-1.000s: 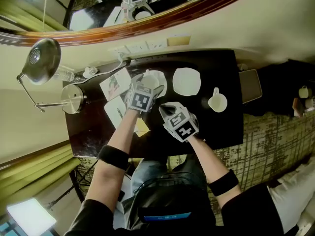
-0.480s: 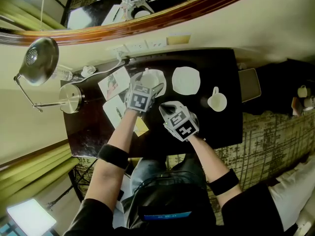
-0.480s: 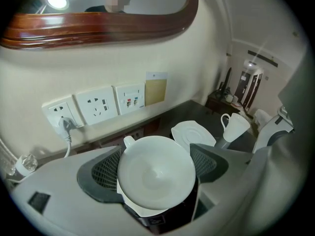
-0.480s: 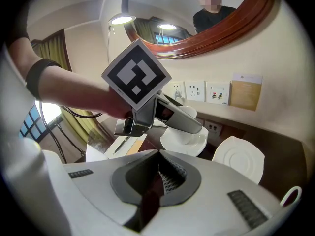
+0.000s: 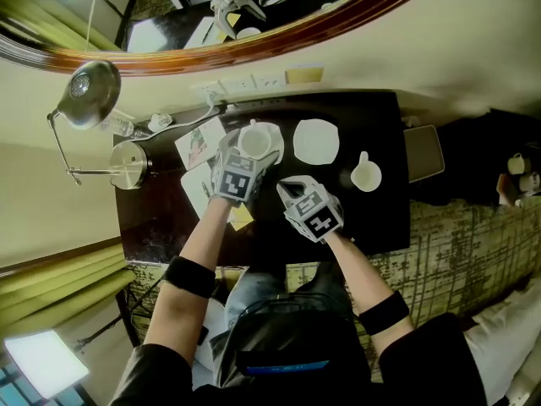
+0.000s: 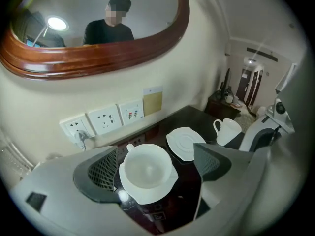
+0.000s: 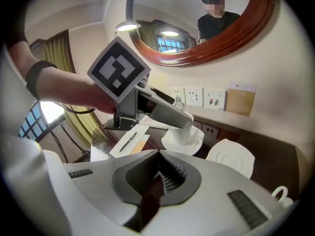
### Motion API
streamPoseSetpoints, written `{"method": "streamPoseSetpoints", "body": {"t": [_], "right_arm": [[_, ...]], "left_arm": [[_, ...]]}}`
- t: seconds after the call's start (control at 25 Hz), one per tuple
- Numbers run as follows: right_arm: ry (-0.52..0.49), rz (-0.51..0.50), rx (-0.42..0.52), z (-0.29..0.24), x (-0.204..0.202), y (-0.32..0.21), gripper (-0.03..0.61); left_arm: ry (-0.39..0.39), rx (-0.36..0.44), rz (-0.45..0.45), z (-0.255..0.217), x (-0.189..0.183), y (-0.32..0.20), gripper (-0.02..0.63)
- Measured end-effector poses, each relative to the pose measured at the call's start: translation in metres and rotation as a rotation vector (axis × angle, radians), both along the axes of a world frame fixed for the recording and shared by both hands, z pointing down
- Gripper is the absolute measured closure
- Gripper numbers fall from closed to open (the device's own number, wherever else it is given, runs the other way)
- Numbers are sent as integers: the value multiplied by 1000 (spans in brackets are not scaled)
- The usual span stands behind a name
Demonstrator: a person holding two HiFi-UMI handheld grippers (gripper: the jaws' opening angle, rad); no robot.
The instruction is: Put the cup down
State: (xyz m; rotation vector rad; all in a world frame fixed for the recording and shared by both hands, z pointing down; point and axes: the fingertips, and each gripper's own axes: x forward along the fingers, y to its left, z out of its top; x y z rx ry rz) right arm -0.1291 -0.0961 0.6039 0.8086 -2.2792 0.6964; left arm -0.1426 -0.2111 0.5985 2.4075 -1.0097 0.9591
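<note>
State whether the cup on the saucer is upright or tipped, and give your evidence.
Upright: the cup sits mouth-up on its saucer, rim level, with its empty bowl visible from above.

From head height we look steeply down over the whole tabletop (image 5: 372, 218). Our two gripper views sit low and close above it, facing the wall mirror (image 6: 98, 60); all three share the cup (image 6: 146, 167) and neighbouring saucer (image 6: 184, 142).
</note>
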Motion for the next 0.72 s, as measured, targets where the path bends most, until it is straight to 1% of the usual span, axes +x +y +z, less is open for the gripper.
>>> {"method": "streamPoseSetpoints", "body": {"t": [0.04,0.08,0.12,0.16,0.28,0.4,0.44,0.56,0.64,0.72], "right_arm": [[1,-4,7,-5,3,2,578],[2,-8,18,-12,7,3,578],[2,-11,30,-19,10,4,578],[2,-15,36,-25,14,8,578],[-6,-27,49,-39,24,21,578],[-4,-37,79,-48,37,32,578],[-5,-39,81,-50,42,36,578],[-5,-47,94,-56,56,47,578],[6,-48,110,-56,67,52,578],[7,-46,112,-60,76,58,578]], "left_arm": [[0,2,2,-8,1,8,132],[0,8,0,-16,2,16,161],[0,18,-5,-24,3,24,224],[3,29,-13,-32,3,33,262],[24,60,-47,-53,5,59,410],[47,70,-78,-70,10,84,450],[54,71,-88,-74,12,92,475],[73,73,-120,-84,19,114,530],[81,69,-144,-87,22,127,555],[82,69,-171,-85,21,137,607]]}}
